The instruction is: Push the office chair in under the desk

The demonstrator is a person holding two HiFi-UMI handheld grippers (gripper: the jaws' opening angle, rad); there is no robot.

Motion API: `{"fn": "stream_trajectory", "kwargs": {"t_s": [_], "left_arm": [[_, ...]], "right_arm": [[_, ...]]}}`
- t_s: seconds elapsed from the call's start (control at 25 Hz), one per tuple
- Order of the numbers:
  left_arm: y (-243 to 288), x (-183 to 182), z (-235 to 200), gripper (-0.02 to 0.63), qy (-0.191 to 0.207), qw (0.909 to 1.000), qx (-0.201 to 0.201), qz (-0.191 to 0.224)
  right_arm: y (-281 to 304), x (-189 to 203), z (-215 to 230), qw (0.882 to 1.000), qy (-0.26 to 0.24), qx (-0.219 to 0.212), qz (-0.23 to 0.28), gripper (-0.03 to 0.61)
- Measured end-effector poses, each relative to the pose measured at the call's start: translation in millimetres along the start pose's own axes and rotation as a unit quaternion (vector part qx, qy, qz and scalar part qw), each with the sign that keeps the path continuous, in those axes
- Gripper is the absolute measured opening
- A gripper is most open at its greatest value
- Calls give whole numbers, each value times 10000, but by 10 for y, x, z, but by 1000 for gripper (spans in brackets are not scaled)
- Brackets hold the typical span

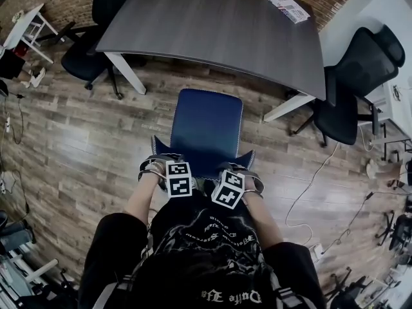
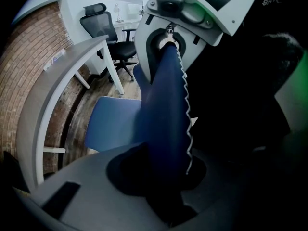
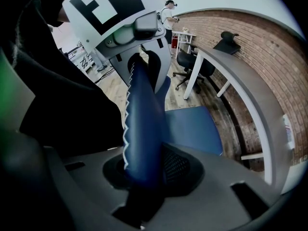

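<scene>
Left gripper [image 1: 159, 164], right gripper [image 1: 240, 169] jaws pinch backrest [image 3: 142, 129] of office chair [image 1: 207, 124], frame centre. Chair seemingly short of desk [image 1: 219, 31] above; next, push straight forward.

A blue chair [image 1: 209, 124] stands on the wood floor [image 1: 84, 147], its seat just short of the grey worktop [image 1: 219, 28]. The left gripper [image 1: 168, 166] and right gripper [image 1: 235, 172] sit side by side on the top edge of its backrest. A white box [image 1: 288, 6] lies on the worktop's far right corner. Black chairs stand at the worktop's left [image 1: 90, 50] and right [image 1: 351, 89] ends.
</scene>
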State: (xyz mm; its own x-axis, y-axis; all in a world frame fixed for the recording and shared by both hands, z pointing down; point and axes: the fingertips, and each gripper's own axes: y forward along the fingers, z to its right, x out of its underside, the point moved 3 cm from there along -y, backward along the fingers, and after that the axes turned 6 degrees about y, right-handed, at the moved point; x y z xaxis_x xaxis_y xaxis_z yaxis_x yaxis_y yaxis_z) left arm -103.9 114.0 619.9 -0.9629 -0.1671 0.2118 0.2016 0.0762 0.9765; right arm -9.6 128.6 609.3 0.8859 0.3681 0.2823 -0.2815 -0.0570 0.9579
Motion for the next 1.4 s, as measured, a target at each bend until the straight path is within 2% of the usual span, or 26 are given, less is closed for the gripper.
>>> {"fn": "stream_trajectory", "kwargs": {"t_s": [1.4], "left_arm": [[2,-91,-476,97,-58,10000,-16,-2]], "right_arm": [[-21,-7,493,10000,17,39,43,95]]}}
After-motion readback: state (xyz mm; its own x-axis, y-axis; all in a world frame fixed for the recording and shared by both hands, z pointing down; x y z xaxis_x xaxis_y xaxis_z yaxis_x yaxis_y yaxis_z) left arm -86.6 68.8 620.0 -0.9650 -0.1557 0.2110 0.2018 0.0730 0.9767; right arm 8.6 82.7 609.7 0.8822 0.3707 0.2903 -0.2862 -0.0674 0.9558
